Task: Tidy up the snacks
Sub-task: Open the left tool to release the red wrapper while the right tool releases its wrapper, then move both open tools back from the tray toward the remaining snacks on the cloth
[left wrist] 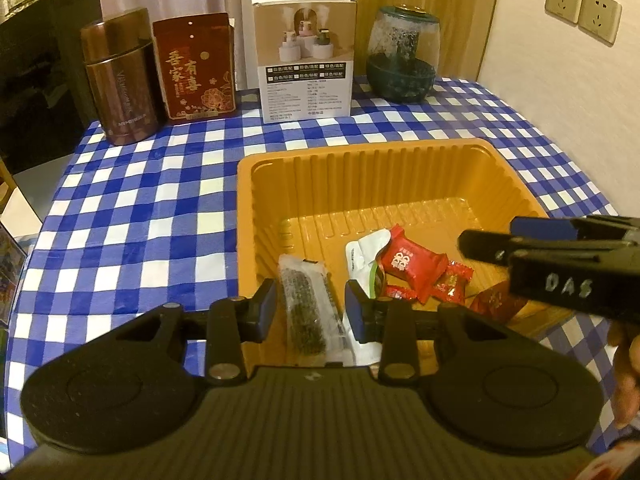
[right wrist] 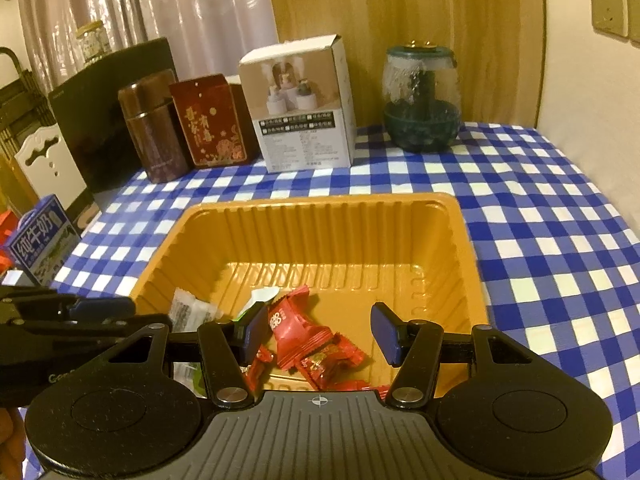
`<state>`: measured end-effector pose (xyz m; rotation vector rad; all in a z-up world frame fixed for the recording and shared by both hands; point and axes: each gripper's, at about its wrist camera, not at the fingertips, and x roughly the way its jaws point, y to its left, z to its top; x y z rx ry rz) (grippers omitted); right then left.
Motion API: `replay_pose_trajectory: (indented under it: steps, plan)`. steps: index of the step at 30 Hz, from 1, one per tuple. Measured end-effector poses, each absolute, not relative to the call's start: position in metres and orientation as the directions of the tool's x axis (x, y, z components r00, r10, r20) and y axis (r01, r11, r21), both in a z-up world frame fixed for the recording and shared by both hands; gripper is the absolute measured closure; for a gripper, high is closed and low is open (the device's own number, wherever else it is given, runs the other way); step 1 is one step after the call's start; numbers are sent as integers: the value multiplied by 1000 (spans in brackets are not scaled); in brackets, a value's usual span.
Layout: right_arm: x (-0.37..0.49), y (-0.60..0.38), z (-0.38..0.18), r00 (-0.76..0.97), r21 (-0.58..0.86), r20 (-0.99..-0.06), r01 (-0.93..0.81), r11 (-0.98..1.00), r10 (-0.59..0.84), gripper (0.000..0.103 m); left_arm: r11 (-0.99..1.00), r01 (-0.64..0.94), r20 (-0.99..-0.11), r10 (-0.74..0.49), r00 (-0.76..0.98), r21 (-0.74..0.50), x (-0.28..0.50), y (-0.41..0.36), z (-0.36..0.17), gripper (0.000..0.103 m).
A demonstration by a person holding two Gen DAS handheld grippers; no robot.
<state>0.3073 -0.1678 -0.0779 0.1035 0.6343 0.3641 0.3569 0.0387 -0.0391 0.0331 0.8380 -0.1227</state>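
**Snacks in the orange tray, both grippers over its near edge**

My left gripper [left wrist: 308,306] hangs over the orange tray [left wrist: 360,160] with a clear-wrapped dark snack bar [left wrist: 304,304] lying between its jaws; the pads stand apart from it, gripping nothing; my right gripper [right wrist: 318,330] is spread wide and empty above the red candy packets [right wrist: 316,332]; those packets and a white wrapper [left wrist: 362,250] lie on the tray floor; the tray rests on the blue checked tablecloth [left wrist: 160,200].

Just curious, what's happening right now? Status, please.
Right gripper open over red snacks in orange tray. Left gripper around clear-wrapped bar, grip unclear. Nothing blocking.
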Motion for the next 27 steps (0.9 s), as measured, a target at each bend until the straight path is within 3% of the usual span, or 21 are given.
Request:
replay_pose_trajectory:
  steps: [11, 27]
  plan:
    - [277, -196, -65, 797, 225, -499, -260, 939, 340, 46, 995, 90, -716, -93, 691, -42, 328, 53, -25, 69]
    - [224, -254, -67, 816, 237, -510, -171, 956, 272, 46, 993, 99, -727, -111, 678, -60, 263, 55, -30, 41]
